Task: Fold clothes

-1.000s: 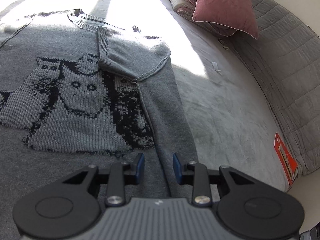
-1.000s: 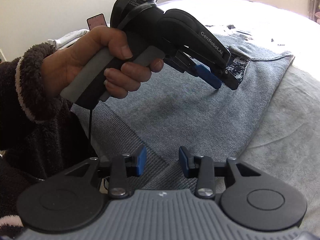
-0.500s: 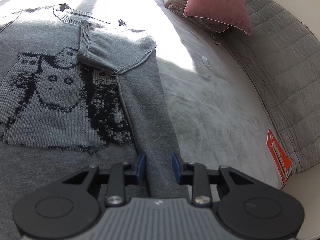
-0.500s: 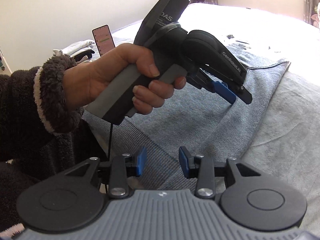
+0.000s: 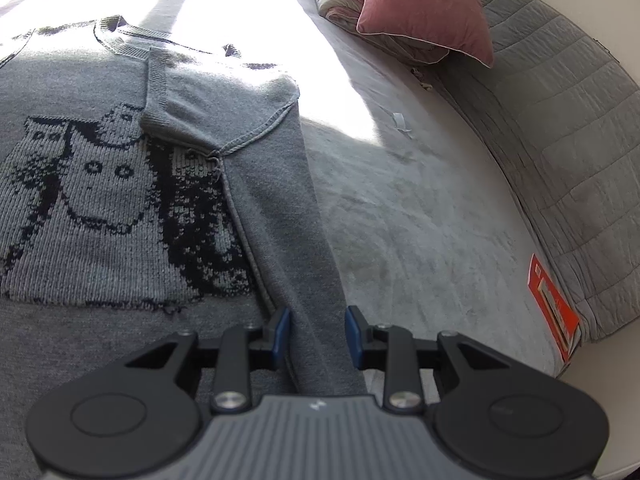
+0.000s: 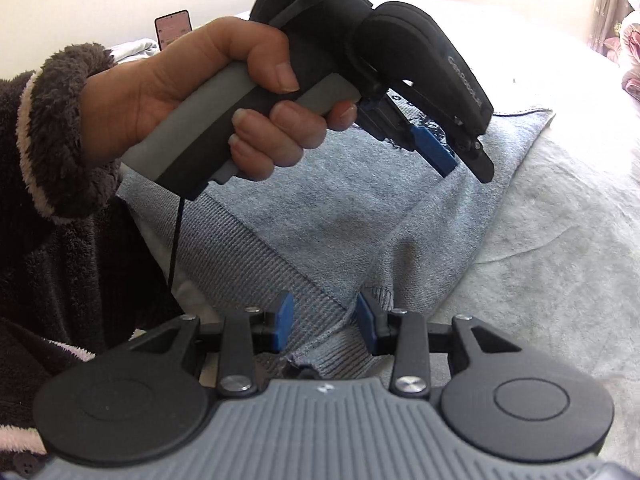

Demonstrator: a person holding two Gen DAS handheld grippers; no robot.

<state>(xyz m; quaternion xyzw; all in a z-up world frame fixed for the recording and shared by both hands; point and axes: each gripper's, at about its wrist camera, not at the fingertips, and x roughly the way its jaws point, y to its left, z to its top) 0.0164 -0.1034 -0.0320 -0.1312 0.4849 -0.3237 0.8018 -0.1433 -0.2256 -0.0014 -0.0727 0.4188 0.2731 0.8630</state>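
Observation:
A grey knit sweater with a black cat pattern lies flat on the bed. Its right sleeve is folded down along its side. My left gripper is open, with the sleeve running between its blue pads. In the right wrist view, my right gripper is open over the ribbed hem corner of the sweater. The left gripper shows there too, held in a hand above the sweater.
A grey bedspread covers the bed. A pink pillow and a rolled duvet lie at the far end. A quilted grey headboard curves along the right, with an orange box against it. A phone stands behind the hand.
My left gripper moved right and forward until the sleeve lay between its pads. My right gripper moved closer onto the hem corner. Both stayed open.

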